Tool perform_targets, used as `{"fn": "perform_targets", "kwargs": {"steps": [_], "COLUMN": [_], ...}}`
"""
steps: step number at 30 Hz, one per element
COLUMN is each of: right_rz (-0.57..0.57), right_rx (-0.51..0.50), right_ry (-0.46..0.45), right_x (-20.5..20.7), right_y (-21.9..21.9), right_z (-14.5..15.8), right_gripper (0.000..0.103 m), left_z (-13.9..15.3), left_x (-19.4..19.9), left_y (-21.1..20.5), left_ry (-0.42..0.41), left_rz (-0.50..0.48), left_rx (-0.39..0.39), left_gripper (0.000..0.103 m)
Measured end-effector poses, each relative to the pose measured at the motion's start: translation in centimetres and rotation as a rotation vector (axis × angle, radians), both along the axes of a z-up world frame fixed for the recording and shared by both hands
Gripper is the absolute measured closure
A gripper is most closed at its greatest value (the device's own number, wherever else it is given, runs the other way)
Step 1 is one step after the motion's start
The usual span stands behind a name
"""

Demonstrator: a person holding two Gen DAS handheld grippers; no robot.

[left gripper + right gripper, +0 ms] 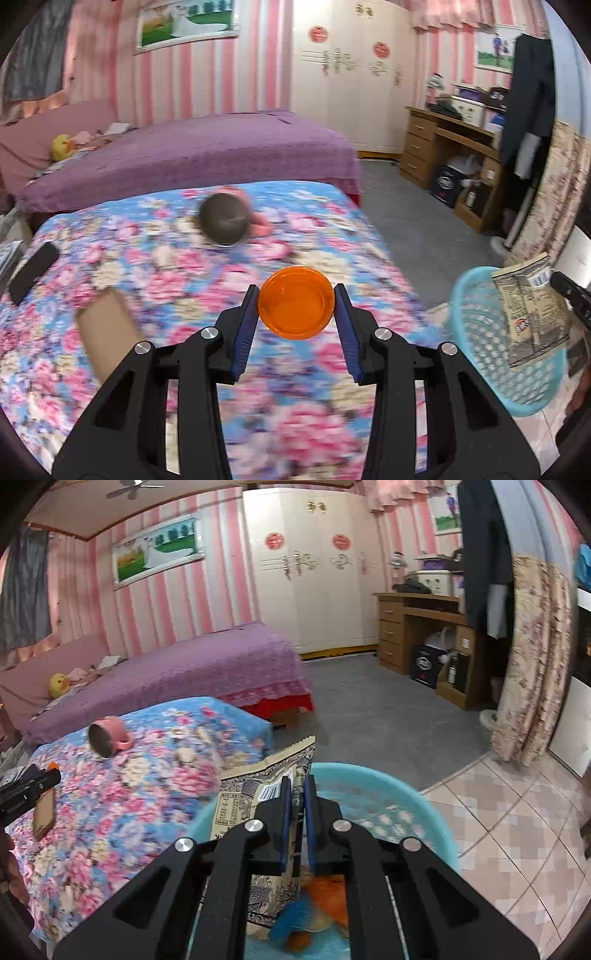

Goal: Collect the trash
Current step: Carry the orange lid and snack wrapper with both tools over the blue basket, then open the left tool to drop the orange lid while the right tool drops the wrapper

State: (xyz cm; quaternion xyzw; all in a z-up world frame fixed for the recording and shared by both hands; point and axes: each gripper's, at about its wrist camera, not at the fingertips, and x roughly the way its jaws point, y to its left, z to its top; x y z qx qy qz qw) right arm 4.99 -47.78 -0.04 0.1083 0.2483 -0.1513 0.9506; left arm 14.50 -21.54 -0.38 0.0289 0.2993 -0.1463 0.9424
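The left gripper [297, 308] pinches an orange plastic lid [296, 303], with the blue mesh basket [476, 332] at lower right of its frame. The right gripper [296, 812] is nearer, jaws pressed on a printed snack bag [258, 797] hanging over the basket's mouth. The basket's contents are half hidden, and the bedspread blurs.

No text is showing clearly enough to read. A printed wrapper [264, 794], hanging over the rim of the blue basket [436, 812], is carrying a barcode label and blocks of small print, too small and blurred to make out. Round red emblems [274, 540] are sitting on the wardrobe doors beyond the basket, their characters unreadable. A dark box [424, 664] under the desk is showing an illegible logo.
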Motion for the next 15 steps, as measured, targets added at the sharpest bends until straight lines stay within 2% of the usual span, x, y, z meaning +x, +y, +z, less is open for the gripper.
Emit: {"fn": "perform_targets", "kwargs": {"steps": [3,7,15], "right_rz": [-0.033,-0.084,-0.128], "right_rx": [-0.005,-0.012,0.022], "right_ry": [0.0,0.008,0.025], "right_x": [-1.2,-2.8,-3.6], "right_y": [-1.8,-4.1,-6.7], "right_z": [-0.4,-0.9,-2.3], "right_gripper": [0.095,0.095,0.096], "left_z": [0.2,0.1,-2.0], "left_x": [-0.9,-2.0,-3.5], "left_y": [-3.2,-7.3,-14.2], "left_ry": [-0.022,-0.026,-0.003], "left_rz": [-0.056,-0.135,-0.233], "left_rx": [0.005,-0.029,-0.015], "left_gripper": [0.063,0.063,0.063]}}
